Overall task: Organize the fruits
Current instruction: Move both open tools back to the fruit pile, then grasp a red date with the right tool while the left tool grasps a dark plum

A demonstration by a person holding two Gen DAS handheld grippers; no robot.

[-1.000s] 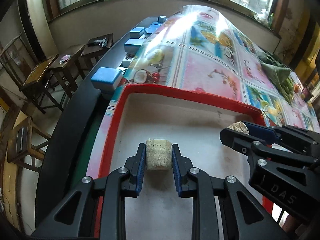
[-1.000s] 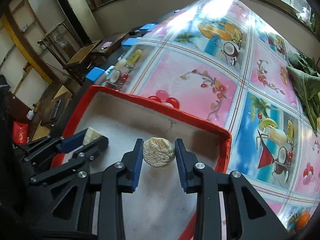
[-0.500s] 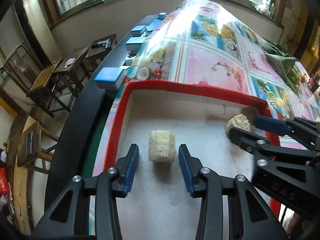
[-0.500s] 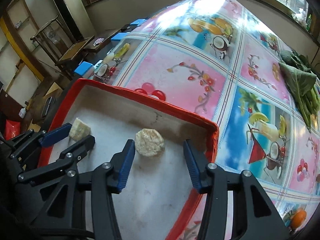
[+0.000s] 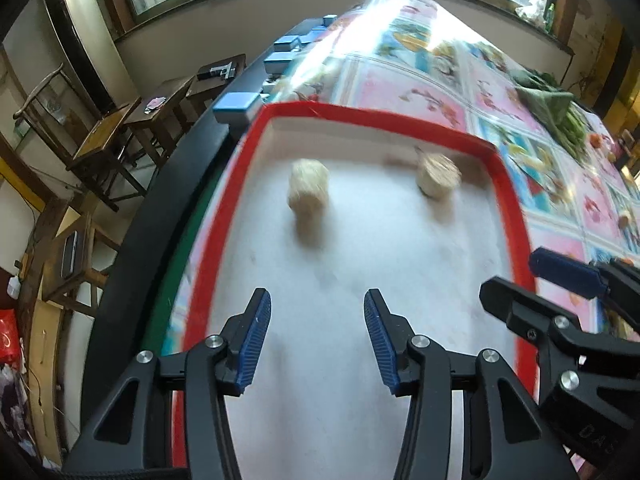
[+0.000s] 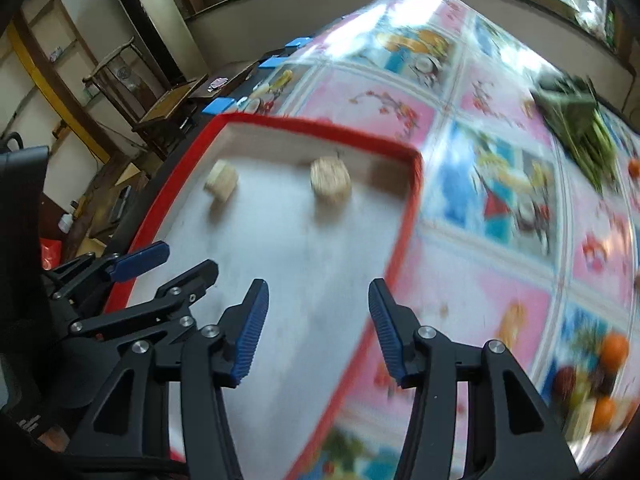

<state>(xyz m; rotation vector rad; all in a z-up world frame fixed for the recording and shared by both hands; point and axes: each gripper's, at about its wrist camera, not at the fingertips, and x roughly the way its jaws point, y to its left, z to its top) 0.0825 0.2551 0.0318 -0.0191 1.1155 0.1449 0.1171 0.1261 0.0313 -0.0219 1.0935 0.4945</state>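
Two pale, rough-skinned fruit pieces lie apart in a red-rimmed white tray (image 5: 384, 118) (image 6: 320, 126). The blocky piece (image 5: 308, 190) (image 6: 221, 181) rests near the tray's left side, the round piece (image 5: 437, 174) (image 6: 330, 181) near its far right corner. My left gripper (image 5: 317, 340) is open and empty, well back from the blocky piece. My right gripper (image 6: 316, 328) is open and empty too, over the tray's right rim. The left wrist view catches the right gripper (image 5: 560, 280) at its right edge. The left gripper (image 6: 160, 264) appears at the left of the right wrist view.
The tray sits on a table with a fruit-print cloth (image 6: 500, 184). Leafy greens (image 6: 580, 128) (image 5: 556, 112) lie at the far right. Oranges and other small fruits (image 6: 600, 372) cluster at the near right. Blue blocks (image 5: 236, 106) line the left edge; wooden chairs (image 5: 120, 140) stand beyond.
Both grippers let go of their fruit pieces, opened wider and drew back and up. The two pieces now rest alone in the tray.
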